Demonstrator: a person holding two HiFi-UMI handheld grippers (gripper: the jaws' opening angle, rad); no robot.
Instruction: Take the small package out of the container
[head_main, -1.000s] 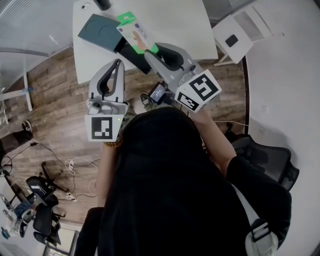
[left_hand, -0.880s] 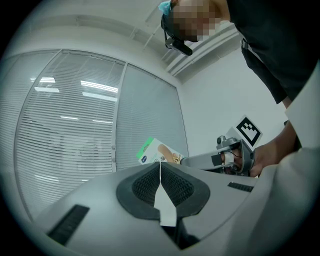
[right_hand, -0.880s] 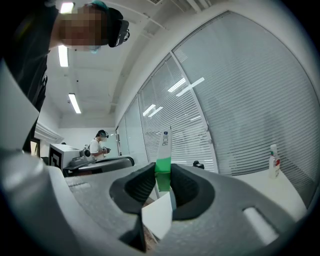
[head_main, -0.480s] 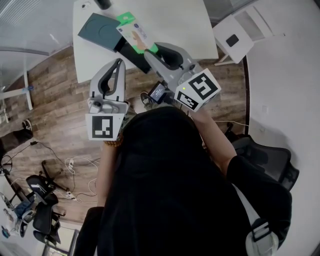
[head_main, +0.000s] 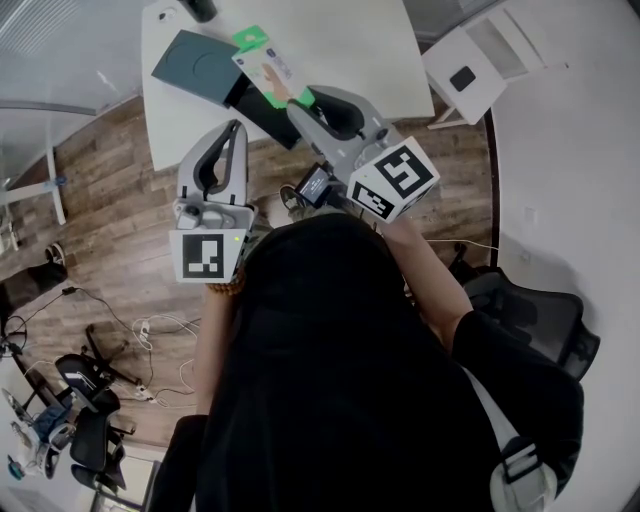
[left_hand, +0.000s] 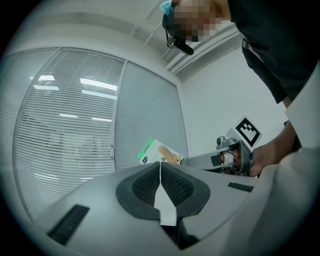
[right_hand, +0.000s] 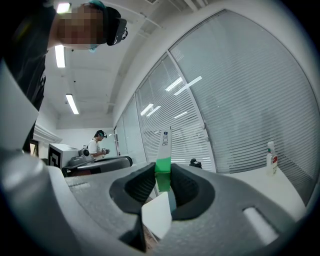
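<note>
Right gripper (head_main: 293, 100): you're clamped on the small package (head_main: 268, 65), whose long axis points straight out from the jaws.
Container (head_main: 198, 66): below-left of it, by the tabletop's (head_main: 350, 40) near edge.
Left gripper (head_main: 238, 128): closed, empty.

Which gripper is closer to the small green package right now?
Right. The right gripper has its jaws clamped on the small green package; the left gripper sits apart, jaws together, empty.
</note>
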